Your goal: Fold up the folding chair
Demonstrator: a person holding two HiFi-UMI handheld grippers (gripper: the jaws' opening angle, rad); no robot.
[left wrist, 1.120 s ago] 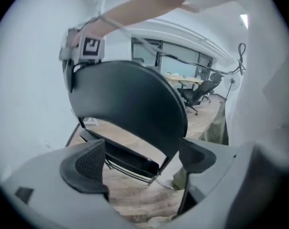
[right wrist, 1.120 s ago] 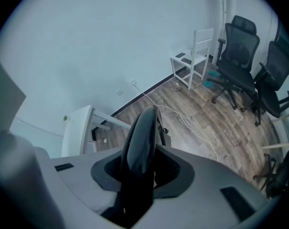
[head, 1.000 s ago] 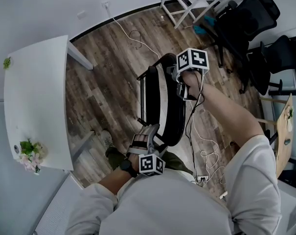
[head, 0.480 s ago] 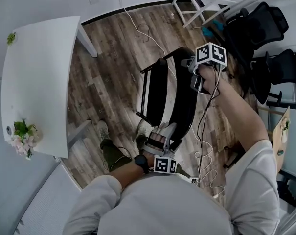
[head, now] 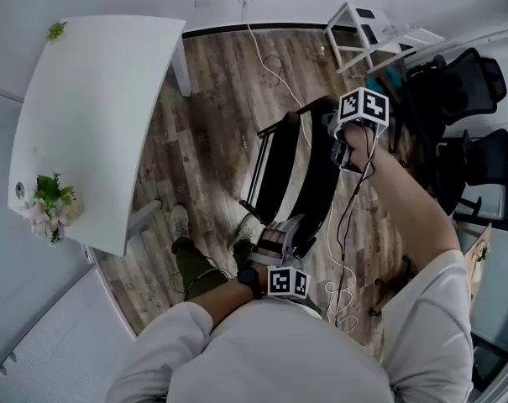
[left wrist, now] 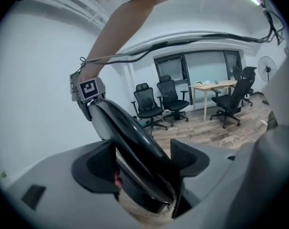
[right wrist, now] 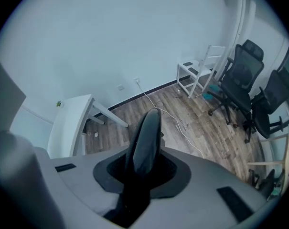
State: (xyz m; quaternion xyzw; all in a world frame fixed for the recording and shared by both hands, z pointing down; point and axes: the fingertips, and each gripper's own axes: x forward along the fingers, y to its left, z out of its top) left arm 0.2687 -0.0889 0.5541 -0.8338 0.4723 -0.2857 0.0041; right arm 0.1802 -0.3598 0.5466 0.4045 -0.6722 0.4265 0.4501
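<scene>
The folding chair (head: 308, 170) stood on the floor (head: 212, 124), nearly flat, while my right gripper (head: 342, 151) had just squeezed its jaws tighter on the top edge and my left gripper (head: 280, 232) had just closed its jaws on the seat, so I think only the last push was left.

There are 2 tools, the left tool (head: 280, 232) and the right tool (head: 341, 145). The jaws of both have just been closing on 1 folding chair (head: 300, 175).

Left of both tools is 1 white counter (head: 94, 116). It carries 1 bunch of flowers (head: 50, 204) and 1 small green sprig (head: 56, 30).

Right of the right tool are 2 black office chairs (head: 455, 70). Beyond that tool is 1 white stool (head: 367, 32).

Just left of the left tool are 2 shoes (head: 180, 221).
</scene>
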